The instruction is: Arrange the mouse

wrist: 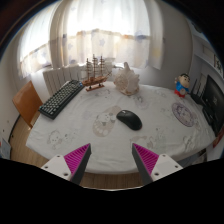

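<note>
One dark, glossy mouse [129,119] lies on the tablecloth beyond the wide-open, empty claw [111,160].

Table [70,140]: covered in white cloth, matt, printed with faint grey patterns, slightly rumpled at the near edge. Mouse [129,119], 12 o'clock of the fingers: black plastic, smooth, mild sheen on top. Keyboard [62,98], 10 o'clock: black plastic, matt. Model ship [95,72], 11 o'clock: brown wood, thin spars. Curtains [105,35] behind: sheer white fabric, light passing through. Gripper [110,160] spread wide; pads [76,160] magenta, ridged, rubbery-looking
</note>
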Tool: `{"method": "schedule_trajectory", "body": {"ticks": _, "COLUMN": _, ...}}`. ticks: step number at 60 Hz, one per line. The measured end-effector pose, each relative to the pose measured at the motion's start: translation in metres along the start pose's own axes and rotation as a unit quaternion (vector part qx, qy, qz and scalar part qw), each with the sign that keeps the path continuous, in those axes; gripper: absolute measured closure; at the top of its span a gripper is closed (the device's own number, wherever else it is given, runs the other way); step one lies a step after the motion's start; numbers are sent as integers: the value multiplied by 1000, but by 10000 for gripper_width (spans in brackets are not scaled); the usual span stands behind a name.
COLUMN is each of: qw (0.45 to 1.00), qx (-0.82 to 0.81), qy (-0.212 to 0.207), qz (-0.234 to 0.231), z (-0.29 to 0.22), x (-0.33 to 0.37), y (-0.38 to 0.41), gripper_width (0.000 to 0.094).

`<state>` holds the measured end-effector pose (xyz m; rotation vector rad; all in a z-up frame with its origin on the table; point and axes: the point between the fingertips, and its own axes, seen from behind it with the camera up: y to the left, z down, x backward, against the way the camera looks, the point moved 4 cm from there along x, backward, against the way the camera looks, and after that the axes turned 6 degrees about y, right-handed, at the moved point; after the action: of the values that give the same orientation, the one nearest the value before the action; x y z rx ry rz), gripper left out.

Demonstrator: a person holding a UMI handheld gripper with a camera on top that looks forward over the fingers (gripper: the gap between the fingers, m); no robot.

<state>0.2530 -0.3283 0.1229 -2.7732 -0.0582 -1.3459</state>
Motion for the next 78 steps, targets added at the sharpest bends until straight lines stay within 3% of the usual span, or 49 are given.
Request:
{"method": "schedule_trajectory", "body": {"ticks": 11, "qw": 999, "qx": -25, "qy": -18, "qz": 20, "z": -6, "x": -44, "y": -61, "gripper_width": 71}}
{"method": "schedule_trajectory", "body": {"ticks": 31, "qw": 998, "qx": -14, "qy": -59, "qz": 10, "z": -47, "x": -155, "y": -98, "gripper_width": 75}}
{"method": "schedule_trajectory", "body": {"ticks": 55, "qw": 998, "qx": -21, "qy": -59, "qz": -13, "z": -104, "x": -229, "y": -123, "gripper_width": 86}}
{"method": "schedule_trajectory", "body": {"ticks": 59, "qw": 998, "qx": -14, "qy": -58, "qz": -18, "z": -106, "x": -230, "y": -119, "gripper_width": 175}}
{"method": "schedule_trajectory", "body": {"ticks": 64, "qw": 998, "qx": 0, "qy": -60, "qz": -22, "z": -107, "x": -230, "y": -114, "gripper_width": 434}}
{"method": "schedule_trajectory", "body": {"ticks": 72, "qw": 998, "qx": 4, "qy": -53, "qz": -22, "z": -112, "x": -221, "y": -117, "gripper_width": 494}}
{"method": "schedule_trajectory", "body": {"ticks": 78, "qw": 996, "qx": -18, "qy": -79, "qz": -32, "z": -145, "x": -179, "y": -141, "gripper_width": 506}}
